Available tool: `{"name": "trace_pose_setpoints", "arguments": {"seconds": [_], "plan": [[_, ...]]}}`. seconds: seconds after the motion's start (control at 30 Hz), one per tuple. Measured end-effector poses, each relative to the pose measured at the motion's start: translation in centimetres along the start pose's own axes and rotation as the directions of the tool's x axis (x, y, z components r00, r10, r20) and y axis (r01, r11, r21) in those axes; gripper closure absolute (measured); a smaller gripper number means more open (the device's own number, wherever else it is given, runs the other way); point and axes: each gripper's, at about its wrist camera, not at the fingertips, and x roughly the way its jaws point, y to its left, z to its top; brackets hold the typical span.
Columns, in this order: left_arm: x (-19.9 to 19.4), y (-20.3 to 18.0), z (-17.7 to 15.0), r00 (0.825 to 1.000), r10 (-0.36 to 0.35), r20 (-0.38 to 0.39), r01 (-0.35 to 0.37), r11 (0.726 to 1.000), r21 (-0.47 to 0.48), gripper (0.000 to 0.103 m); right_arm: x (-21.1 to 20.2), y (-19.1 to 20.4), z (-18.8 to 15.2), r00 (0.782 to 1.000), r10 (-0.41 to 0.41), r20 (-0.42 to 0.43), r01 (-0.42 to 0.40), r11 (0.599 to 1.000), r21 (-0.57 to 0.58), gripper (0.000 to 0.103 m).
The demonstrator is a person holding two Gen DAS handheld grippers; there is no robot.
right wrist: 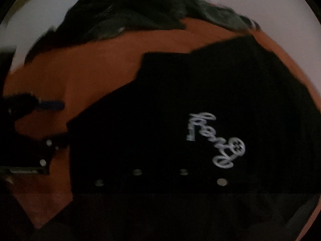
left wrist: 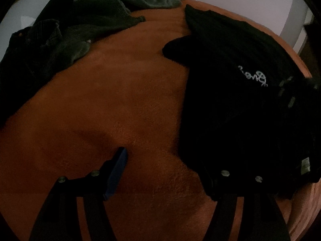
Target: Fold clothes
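At the upper left of your left wrist view a heap of dark green clothes [left wrist: 66,30] lies on the orange blanket [left wrist: 120,92]. Your left gripper [left wrist: 166,166] tilts steeply down, jaws apart, its blue-padded finger [left wrist: 117,172] over bare blanket and the other finger at the edge of the black garment [left wrist: 230,100] on the right. Your right gripper [right wrist: 160,180] points down over that garment near its white script logo [right wrist: 216,140]; its jaws are together, though darkness hides whether they pinch cloth.
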Motion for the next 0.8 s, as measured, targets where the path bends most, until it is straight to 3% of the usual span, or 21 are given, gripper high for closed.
{"name": "trace_pose_setpoints", "arguments": {"seconds": [0.1, 0.2, 0.3, 0.37, 0.47, 0.5, 0.53, 0.6, 0.67, 0.7, 0.77, 0.8], "plan": [[0.3, -0.2, 0.4, 1.000, 0.007, -0.002, -0.007, 1.000, 0.007, 0.031, -2.0, -5.3, -0.1, 0.994, 0.072, 0.077, -0.090, 0.959, 0.269, 0.098], [0.4, -0.3, 0.5, 1.000, 0.005, -0.002, -0.005, 1.000, 0.002, 0.030, -1.4, -10.7, -2.2, 0.984, 0.157, 0.084, -0.177, 0.824, 0.538, 0.098], [0.2, -0.4, 0.4, 1.000, 0.007, 0.001, -0.007, 1.000, -0.003, 0.029, 0.3, -12.2, -3.9, 0.977, 0.212, 0.018, -0.172, 0.741, 0.649, 0.094], [0.2, -0.4, 0.4, 1.000, 0.004, 0.003, -0.004, 1.000, -0.007, 0.029, -0.4, -12.2, -3.4, 0.982, 0.187, 0.018, -0.153, 0.744, 0.650, 0.092], [0.1, -0.2, 0.5, 1.000, -0.005, 0.003, 0.005, 1.000, -0.012, 0.029, -2.0, -10.7, -0.6, 0.996, 0.077, 0.038, -0.085, 0.833, 0.546, 0.066], [0.1, -0.2, 0.5, 1.000, -0.010, 0.003, 0.010, 1.000, -0.014, 0.029, -2.6, -10.1, 0.4, 0.998, 0.042, 0.051, -0.062, 0.860, 0.506, 0.041], [0.0, -0.1, 0.4, 1.000, -0.014, 0.004, 0.014, 1.000, -0.016, 0.029, -3.0, -9.3, 1.4, 0.997, 0.016, 0.071, -0.047, 0.890, 0.453, 0.026], [-0.3, 0.0, 0.1, 1.000, -0.017, 0.008, 0.017, 1.000, -0.021, 0.029, -3.0, -6.1, 4.2, 0.996, 0.014, 0.093, -0.040, 0.958, 0.285, 0.024], [-0.7, 0.1, 0.0, 1.000, -0.018, 0.015, 0.019, 1.000, -0.025, 0.029, -1.7, -2.2, 6.4, 0.998, 0.010, 0.058, -0.014, 0.997, 0.079, 0.024], [-0.9, 0.1, 0.0, 1.000, -0.022, 0.020, 0.022, 0.999, -0.025, 0.029, -0.6, -0.2, 7.2, 0.999, -0.014, 0.031, 0.015, 0.999, -0.029, 0.024], [-1.3, -0.1, -0.2, 0.999, -0.025, 0.032, 0.025, 1.000, -0.018, 0.029, 2.4, 3.5, 8.2, 0.994, -0.108, 0.006, 0.106, 0.963, -0.249, 0.024], [-1.5, -0.2, -0.3, 0.999, -0.025, 0.038, 0.026, 1.000, -0.011, 0.029, 3.5, 4.1, 8.2, 0.990, -0.141, -0.001, 0.134, 0.943, -0.303, 0.031]]}}
